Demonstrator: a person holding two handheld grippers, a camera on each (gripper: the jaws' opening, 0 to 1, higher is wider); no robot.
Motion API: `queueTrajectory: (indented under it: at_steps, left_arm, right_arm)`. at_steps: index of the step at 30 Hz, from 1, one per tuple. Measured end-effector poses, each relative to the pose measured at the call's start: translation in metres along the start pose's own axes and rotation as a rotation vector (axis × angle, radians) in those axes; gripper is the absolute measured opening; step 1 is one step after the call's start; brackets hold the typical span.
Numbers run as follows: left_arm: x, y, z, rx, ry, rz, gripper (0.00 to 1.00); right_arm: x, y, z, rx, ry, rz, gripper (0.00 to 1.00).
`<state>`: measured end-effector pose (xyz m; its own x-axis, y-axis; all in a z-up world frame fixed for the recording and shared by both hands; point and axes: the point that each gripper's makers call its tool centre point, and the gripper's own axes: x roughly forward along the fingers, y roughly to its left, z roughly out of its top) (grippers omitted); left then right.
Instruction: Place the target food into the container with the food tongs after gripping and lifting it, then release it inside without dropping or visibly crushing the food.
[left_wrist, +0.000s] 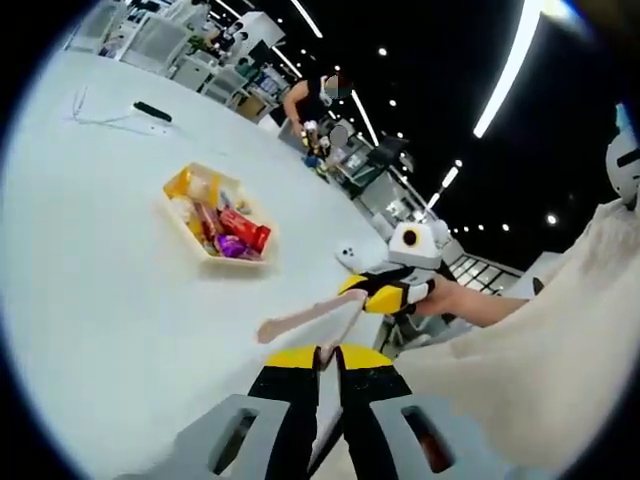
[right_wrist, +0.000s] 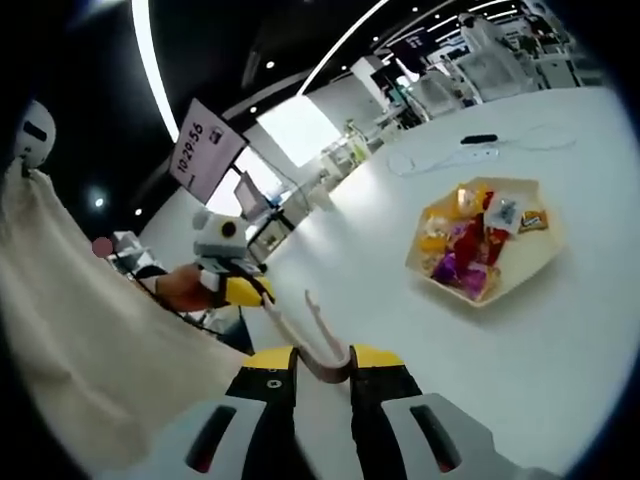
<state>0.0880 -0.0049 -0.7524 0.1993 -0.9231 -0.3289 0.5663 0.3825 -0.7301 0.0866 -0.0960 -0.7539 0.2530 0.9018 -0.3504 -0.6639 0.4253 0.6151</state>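
Observation:
Pale pink food tongs (right_wrist: 322, 362) sit with their bent end between my right gripper's (right_wrist: 325, 355) yellow-tipped jaws, which are shut on them. One arm points up over the table, the other leans left to my left gripper (right_wrist: 240, 290). In the left gripper view, my left gripper (left_wrist: 328, 355) is shut on one thin arm of the tongs (left_wrist: 300, 322). My right gripper (left_wrist: 385, 290) holds them from the right. A cream tray (left_wrist: 200, 252) (right_wrist: 540, 268) with several wrapped snacks lies on the white table, well beyond the tongs' tips. Nothing is between the tips.
A white cable and a dark remote-like object (left_wrist: 152, 110) (right_wrist: 480, 139) lie on the far side of the table. A cream sleeve (left_wrist: 540, 340) (right_wrist: 70, 330) hangs close by the grippers. A person (left_wrist: 312, 100) stands beyond the table's far edge.

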Motion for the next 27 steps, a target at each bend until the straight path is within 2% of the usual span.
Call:
queueTrajectory:
  at_steps: [27]
  left_arm:
    - [0.018,0.014,-0.006,-0.029,0.039,-0.007,0.04]
  right_arm:
    - [-0.005,-0.027,-0.012,0.049,0.021,-0.031,0.19]
